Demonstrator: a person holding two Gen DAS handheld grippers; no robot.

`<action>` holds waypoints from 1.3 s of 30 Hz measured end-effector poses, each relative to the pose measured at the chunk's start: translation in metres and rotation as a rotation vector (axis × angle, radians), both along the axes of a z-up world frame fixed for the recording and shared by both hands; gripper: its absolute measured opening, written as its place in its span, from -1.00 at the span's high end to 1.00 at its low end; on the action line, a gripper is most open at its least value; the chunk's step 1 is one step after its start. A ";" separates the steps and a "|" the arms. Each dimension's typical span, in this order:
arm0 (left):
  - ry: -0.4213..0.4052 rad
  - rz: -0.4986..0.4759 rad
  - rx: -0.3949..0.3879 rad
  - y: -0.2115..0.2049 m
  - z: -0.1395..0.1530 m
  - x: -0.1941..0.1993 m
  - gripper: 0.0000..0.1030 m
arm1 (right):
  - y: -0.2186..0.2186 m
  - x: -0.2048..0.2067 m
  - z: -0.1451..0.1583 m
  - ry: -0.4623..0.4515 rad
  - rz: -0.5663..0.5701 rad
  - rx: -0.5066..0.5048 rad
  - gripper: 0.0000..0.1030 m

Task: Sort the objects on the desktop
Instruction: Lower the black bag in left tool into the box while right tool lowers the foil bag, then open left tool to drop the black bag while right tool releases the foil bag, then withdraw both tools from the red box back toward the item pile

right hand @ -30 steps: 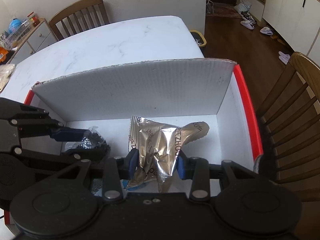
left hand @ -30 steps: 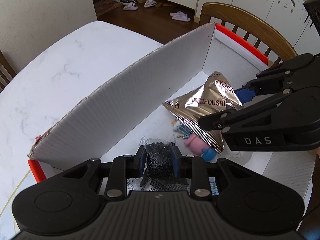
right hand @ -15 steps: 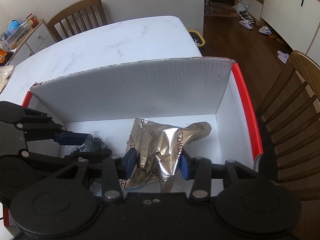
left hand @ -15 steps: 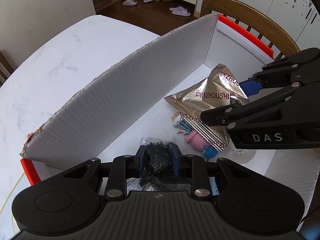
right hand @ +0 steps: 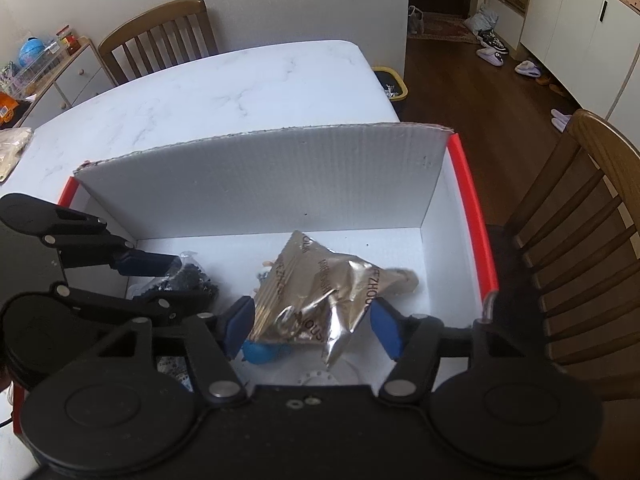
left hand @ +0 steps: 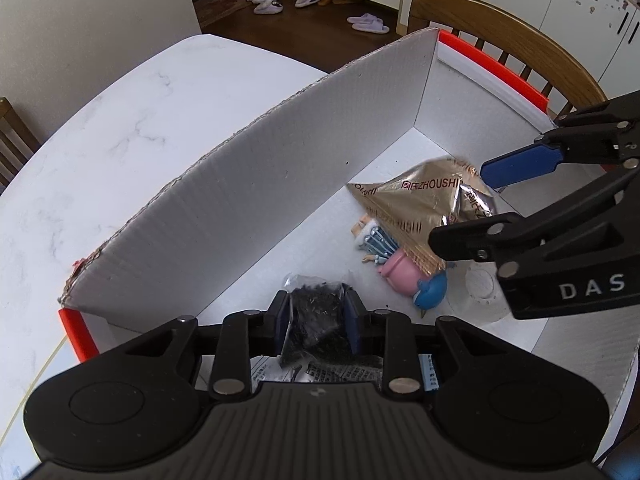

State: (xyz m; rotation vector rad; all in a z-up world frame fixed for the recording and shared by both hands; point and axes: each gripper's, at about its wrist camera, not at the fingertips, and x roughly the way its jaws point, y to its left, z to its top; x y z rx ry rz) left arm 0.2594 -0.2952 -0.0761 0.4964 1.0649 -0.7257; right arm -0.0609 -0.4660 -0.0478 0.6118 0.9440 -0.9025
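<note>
My left view alone shows a pink-and-blue figurine (left hand: 404,276) under the crinkled gold foil packet (left hand: 424,204) in the white corrugated box (left hand: 248,208). My left gripper (left hand: 316,320) pinches a clear bag of black bits (left hand: 316,316); my right gripper (right hand: 314,326) gapes wide around the packet.

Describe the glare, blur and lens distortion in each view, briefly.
Left wrist view: strong fisheye bending, the cardboard box wall curves; the foil snack bag is slightly smeared, its print still readable. Right wrist view: bright glare patches on the same bag; the marble table is evenly lit and a little washed out; dark corners from the lens.
</note>
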 end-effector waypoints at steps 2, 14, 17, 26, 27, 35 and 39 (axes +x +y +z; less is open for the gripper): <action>-0.005 0.000 -0.003 0.001 0.003 -0.002 0.44 | 0.002 -0.001 0.002 -0.001 0.003 -0.003 -0.24; -0.021 -0.012 -0.063 0.008 0.023 -0.010 0.43 | 0.023 -0.007 0.018 -0.025 0.022 -0.018 -0.38; -0.021 -0.009 -0.086 0.012 0.029 -0.013 0.43 | 0.028 -0.010 0.022 -0.039 0.023 -0.021 -0.38; -0.020 0.003 -0.131 0.025 0.040 -0.025 0.43 | 0.045 -0.014 0.031 -0.041 0.041 -0.030 -0.39; -0.020 0.002 -0.138 0.027 0.042 -0.027 0.43 | 0.047 -0.014 0.033 -0.044 0.047 -0.031 -0.39; 0.000 0.019 -0.222 0.043 0.060 -0.039 -0.40 | 0.068 -0.017 0.046 -0.059 0.073 -0.062 -0.51; -0.006 0.019 -0.245 0.050 0.068 -0.045 -0.41 | 0.075 -0.021 0.052 -0.074 0.063 -0.084 -0.64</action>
